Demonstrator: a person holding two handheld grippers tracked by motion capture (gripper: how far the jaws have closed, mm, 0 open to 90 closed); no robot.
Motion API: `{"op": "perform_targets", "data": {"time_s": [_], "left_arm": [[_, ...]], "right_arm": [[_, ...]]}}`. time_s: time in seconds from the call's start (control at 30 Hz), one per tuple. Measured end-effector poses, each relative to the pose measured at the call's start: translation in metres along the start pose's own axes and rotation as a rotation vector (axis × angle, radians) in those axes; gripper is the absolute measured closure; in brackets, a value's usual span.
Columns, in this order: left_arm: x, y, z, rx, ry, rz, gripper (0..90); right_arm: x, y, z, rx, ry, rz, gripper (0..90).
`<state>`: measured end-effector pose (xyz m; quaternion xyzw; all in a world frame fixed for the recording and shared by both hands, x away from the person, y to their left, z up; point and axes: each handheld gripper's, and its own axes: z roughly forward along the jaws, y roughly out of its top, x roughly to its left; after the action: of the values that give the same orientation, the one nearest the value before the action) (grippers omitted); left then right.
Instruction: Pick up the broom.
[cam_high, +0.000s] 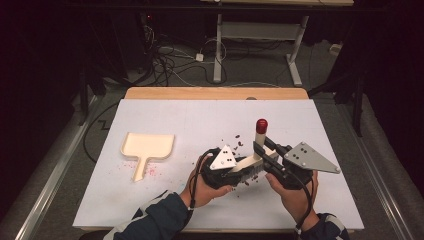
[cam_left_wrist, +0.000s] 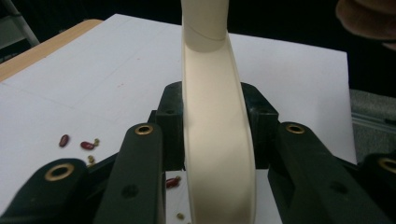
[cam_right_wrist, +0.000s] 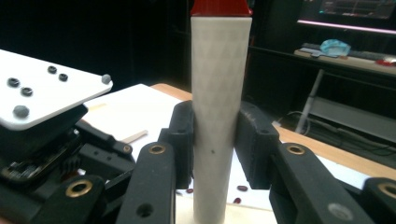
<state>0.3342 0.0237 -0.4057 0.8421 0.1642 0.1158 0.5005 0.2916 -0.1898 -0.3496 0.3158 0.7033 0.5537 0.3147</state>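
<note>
A hand brush with a cream body (cam_high: 246, 163), a pale round handle (cam_high: 259, 138) and a red cap (cam_high: 261, 125) stands tilted over the white board. My left gripper (cam_high: 239, 169) is shut on the curved cream body (cam_left_wrist: 217, 140), one pad (cam_left_wrist: 169, 126) on each side. From the right, my right gripper (cam_high: 262, 150) is shut on the handle (cam_right_wrist: 220, 116) below the red cap (cam_right_wrist: 220, 6). A cream dustpan (cam_high: 147, 147) lies flat to the left, apart from both grippers. Dark red beans (cam_high: 236, 140) are scattered around the brush, and some (cam_left_wrist: 74, 142) show beside my left jaws.
Pink specks (cam_high: 152, 172) lie by the dustpan's handle. The white board (cam_high: 190, 112) rests on a wooden table whose far edge (cam_high: 215, 93) shows. Beyond it are desk legs (cam_high: 218, 47) and cables on the floor. The left gripper's grey plate (cam_right_wrist: 42, 95) sits close beside my right jaws.
</note>
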Motion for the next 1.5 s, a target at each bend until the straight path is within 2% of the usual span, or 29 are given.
{"op": "perform_targets", "data": {"time_s": [0.03,0.13,0.23,0.3,0.33,0.47,0.5,0.53,0.57,0.6,0.63,0.7,0.77,0.8,0.83,0.9,0.97,1.03,1.1,1.17,1.2,1.23,1.3,1.33,1.37,1.4,1.43,1.47,1.5], "left_arm": [[0.0,0.0,0.0,0.0,0.0,0.0,65.8],[0.005,-0.002,-0.004,0.023,-0.021,0.02,66.0],[0.009,-0.005,-0.013,0.072,-0.042,0.072,66.0],[0.01,-0.007,-0.017,0.084,-0.054,0.083,66.0],[0.011,-0.007,-0.019,0.09,-0.066,0.09,66.0],[0.013,-0.011,-0.034,0.108,-0.127,0.13,66.0],[0.013,-0.012,-0.036,0.111,-0.154,0.137,66.0],[0.013,-0.012,-0.036,0.111,-0.154,0.137,66.0],[0.009,-0.013,-0.039,0.127,-0.19,0.164,66.0],[0.009,-0.013,-0.039,0.127,-0.19,0.164,66.0],[0.007,-0.014,-0.041,0.136,-0.21,0.181,66.0],[0.0,-0.016,-0.043,0.153,-0.271,0.218,65.9],[-0.003,-0.016,-0.043,0.167,-0.292,0.24,66.0],[-0.004,-0.017,-0.043,0.17,-0.299,0.242,65.9],[-0.003,-0.018,-0.043,0.168,-0.311,0.244,65.9],[-0.003,-0.018,-0.044,0.166,-0.316,0.241,65.8],[0.0,-0.019,-0.044,0.165,-0.331,0.239,65.7],[0.001,-0.019,-0.045,0.16,-0.325,0.238,63.5],[0.003,-0.019,-0.046,0.147,-0.317,0.232,60.8],[0.004,-0.018,-0.048,0.138,-0.272,0.227,57.5],[0.004,-0.019,-0.051,0.138,-0.225,0.236,55.3],[0.005,-0.019,-0.053,0.136,-0.202,0.237,52.5],[0.007,-0.02,-0.057,0.129,-0.184,0.228,49.9],[0.011,-0.023,-0.066,0.121,-0.124,0.228,46.2],[0.011,-0.023,-0.066,0.121,-0.124,0.228,43.3],[0.014,-0.027,-0.076,0.101,-0.06,0.208,40.6],[0.017,-0.03,-0.081,0.089,-0.026,0.199,37.1],[0.019,-0.033,-0.087,0.079,0.0,0.185,36.7],[0.019,-0.033,-0.087,0.079,0.0,0.185,35.8]], "right_arm": [[0.0,0.0,0.0,0.0,0.0,0.0,69.8],[-0.005,0.0,-0.001,0.014,0.068,-0.014,66.6],[-0.013,0.0,-0.005,0.043,0.153,-0.046,61.4],[-0.015,0.0,-0.006,0.043,0.166,-0.065,59.8],[-0.02,-0.001,-0.006,0.097,0.244,-0.125,54.1],[-0.026,-0.009,-0.004,0.234,0.379,-0.25,47.2],[-0.024,-0.012,-0.002,0.274,0.397,-0.278,44.9],[-0.024,-0.012,-0.002,0.274,0.397,-0.278,44.9],[-0.019,-0.017,0.002,0.336,0.442,-0.326,43.3],[-0.015,-0.019,0.005,0.36,0.454,-0.353,41.8],[-0.012,-0.022,0.008,0.379,0.471,-0.374,40.9],[-0.005,-0.027,0.014,0.416,0.517,-0.39,41.3],[0.0,-0.034,0.021,0.447,0.565,-0.404,43.2],[0.002,-0.037,0.024,0.453,0.614,-0.413,47.4],[0.002,-0.039,0.026,0.45,0.638,-0.414,51.3],[0.005,-0.044,0.029,0.457,0.698,-0.377,60.7],[0.006,-0.045,0.03,0.452,0.717,-0.366,62.5],[0.005,-0.046,0.032,0.436,0.731,-0.362,65.2],[0.006,-0.046,0.031,0.44,0.721,-0.34,66.7],[0.006,-0.045,0.031,0.438,0.704,-0.34,67.1],[0.005,-0.045,0.031,0.433,0.696,-0.343,67.2],[0.004,-0.045,0.031,0.435,0.676,-0.339,67.2],[0.0,-0.045,0.03,0.437,0.648,-0.335,67.3],[-0.002,-0.045,0.03,0.436,0.635,-0.326,67.3],[-0.004,-0.044,0.03,0.431,0.622,-0.312,67.3],[-0.006,-0.043,0.03,0.428,0.609,-0.305,67.3],[-0.008,-0.043,0.029,0.422,0.591,-0.293,67.3],[-0.011,-0.042,0.029,0.417,0.576,-0.284,67.3],[-0.014,-0.041,0.028,0.412,0.558,-0.27,67.3]]}}
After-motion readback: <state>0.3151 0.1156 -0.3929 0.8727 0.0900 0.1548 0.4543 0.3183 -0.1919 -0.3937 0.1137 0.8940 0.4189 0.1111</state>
